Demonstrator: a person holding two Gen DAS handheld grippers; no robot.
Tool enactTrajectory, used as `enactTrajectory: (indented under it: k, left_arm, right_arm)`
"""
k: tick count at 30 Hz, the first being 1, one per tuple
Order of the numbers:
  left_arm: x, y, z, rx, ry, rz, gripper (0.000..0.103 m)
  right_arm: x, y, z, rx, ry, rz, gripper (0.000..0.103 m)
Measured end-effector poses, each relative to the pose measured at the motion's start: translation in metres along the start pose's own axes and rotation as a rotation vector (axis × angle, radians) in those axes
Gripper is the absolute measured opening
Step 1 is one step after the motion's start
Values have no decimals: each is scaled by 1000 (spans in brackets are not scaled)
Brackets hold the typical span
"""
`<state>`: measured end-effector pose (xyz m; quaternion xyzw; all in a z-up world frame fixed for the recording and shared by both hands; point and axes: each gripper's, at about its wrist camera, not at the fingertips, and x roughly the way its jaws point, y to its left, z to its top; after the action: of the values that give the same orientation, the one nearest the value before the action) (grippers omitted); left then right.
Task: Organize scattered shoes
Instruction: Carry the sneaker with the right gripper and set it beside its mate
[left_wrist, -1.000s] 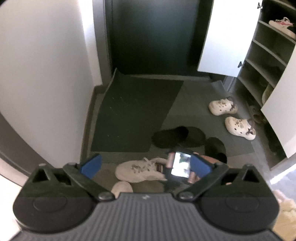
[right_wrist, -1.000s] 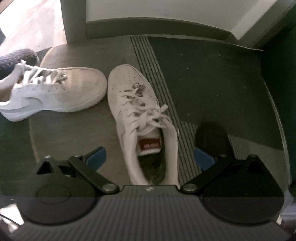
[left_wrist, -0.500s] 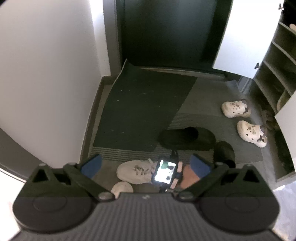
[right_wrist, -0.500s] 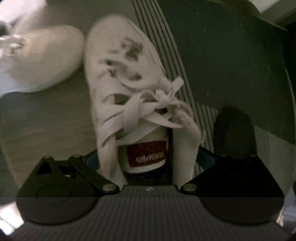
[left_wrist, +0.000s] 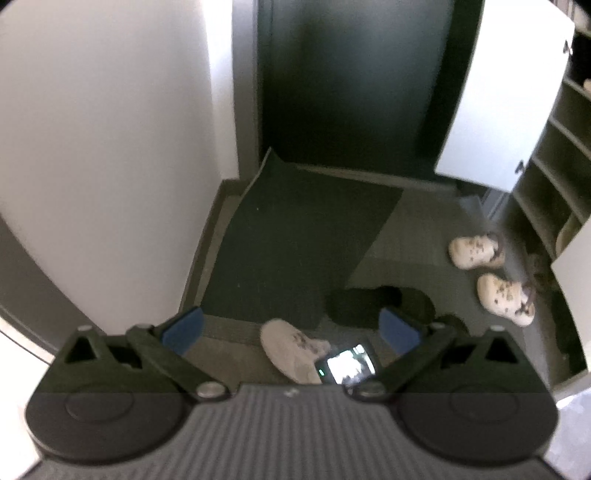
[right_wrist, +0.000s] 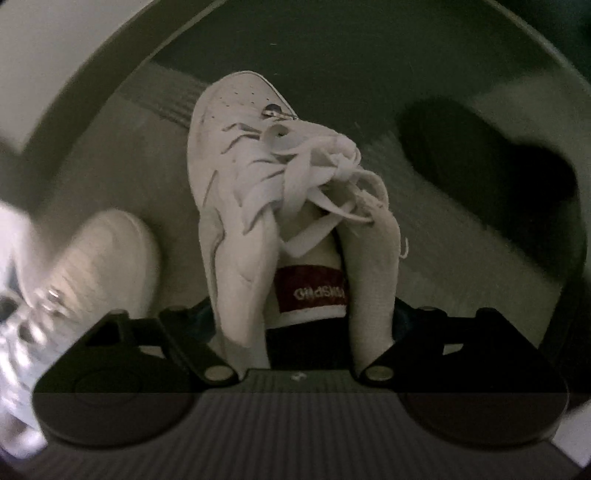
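A white lace-up sneaker (right_wrist: 236, 192) with a red tongue label lies toe-away on the floor. My right gripper (right_wrist: 301, 317) points steeply down over its collar. The jaws are closing, one on each side of the shoe's opening, and the blue pads press the collar walls inward. Its mate, a second white sneaker (right_wrist: 99, 258), lies blurred at the left. In the left wrist view my left gripper (left_wrist: 291, 326) hangs open and empty above the floor. Below it are the white sneaker (left_wrist: 288, 347) and the lit screen (left_wrist: 349, 363) of the right gripper.
Black slippers (left_wrist: 365, 302) lie on the grey mat (left_wrist: 406, 240), one of them (right_wrist: 480, 158) right of the held sneaker. Two cream clogs (left_wrist: 476, 251) sit before the open shoe cabinet (left_wrist: 554, 166). A dark doormat (left_wrist: 295, 240) lies before the door; a white wall (left_wrist: 110, 166) stands at left.
My right gripper rolled, dropped onto the sneaker and narrowed its jaws around the collar. The left gripper's view drifted a little; its jaws stayed open.
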<state>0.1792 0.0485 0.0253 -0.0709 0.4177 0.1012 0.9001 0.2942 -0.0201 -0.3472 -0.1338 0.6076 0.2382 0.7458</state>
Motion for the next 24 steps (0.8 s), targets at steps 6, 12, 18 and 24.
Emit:
enactTrajectory:
  k: [6,12,18,24]
  left_arm:
    - [-24,14,-1,-41,-11,-66,103]
    - [-42,8,-8,-5,-35,-122,103]
    - [-49,-6,-16,36,-36,-153,103]
    - [-51,-16,-25,76,-30,-162,103]
  right_arm:
    - [-20,-1,-66,294,23,-2,88]
    - [-33,33,-122,364,26,-44,86]
    - [-41,62,-161,396,39,-34,87]
    - [-43,76,-178,377,25,89,93]
